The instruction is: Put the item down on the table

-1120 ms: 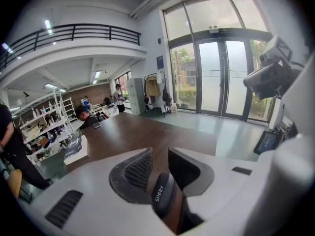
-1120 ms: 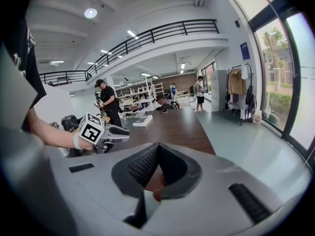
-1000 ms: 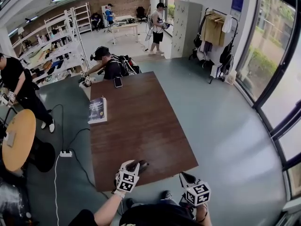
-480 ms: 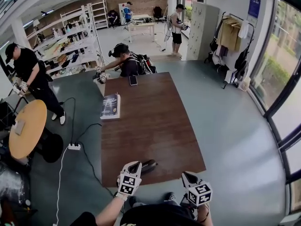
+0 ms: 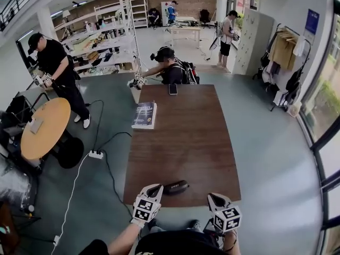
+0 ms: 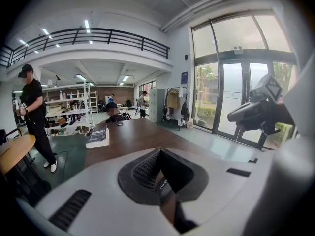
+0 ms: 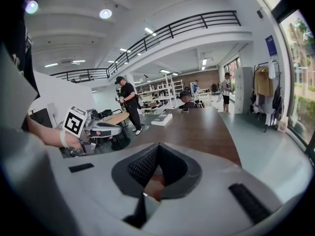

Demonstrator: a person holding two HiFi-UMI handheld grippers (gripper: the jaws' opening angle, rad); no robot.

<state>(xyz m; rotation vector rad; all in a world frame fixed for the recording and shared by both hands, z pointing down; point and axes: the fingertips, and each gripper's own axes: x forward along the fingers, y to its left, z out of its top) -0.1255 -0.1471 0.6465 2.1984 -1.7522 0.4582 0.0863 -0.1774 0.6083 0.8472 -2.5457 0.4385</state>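
Note:
A dark oblong case [image 5: 175,187] lies flat on the brown table [image 5: 186,137], close to its near edge. My left gripper [image 5: 158,187] hovers just left of the case, its tips near the case's end, jaws shut with nothing between them. In the left gripper view the fingers [image 6: 158,154] meet and only the tabletop shows beyond; the case is hidden there. My right gripper [image 5: 211,197] hangs off the table's near edge to the right, also shut and empty. The right gripper view shows its jaws [image 7: 156,149] together and the left gripper [image 7: 106,129] beside it.
A book [image 5: 144,115] lies on the table's left side and a phone [image 5: 172,89] at the far end, where a person [image 5: 170,70] bends over. A round wooden table [image 5: 45,127], a power strip [image 5: 95,154] with cables and another person [image 5: 56,68] are to the left.
My left gripper has drawn back from the dark case, which stays on the table. The head view has swung, so the table now sits more central.

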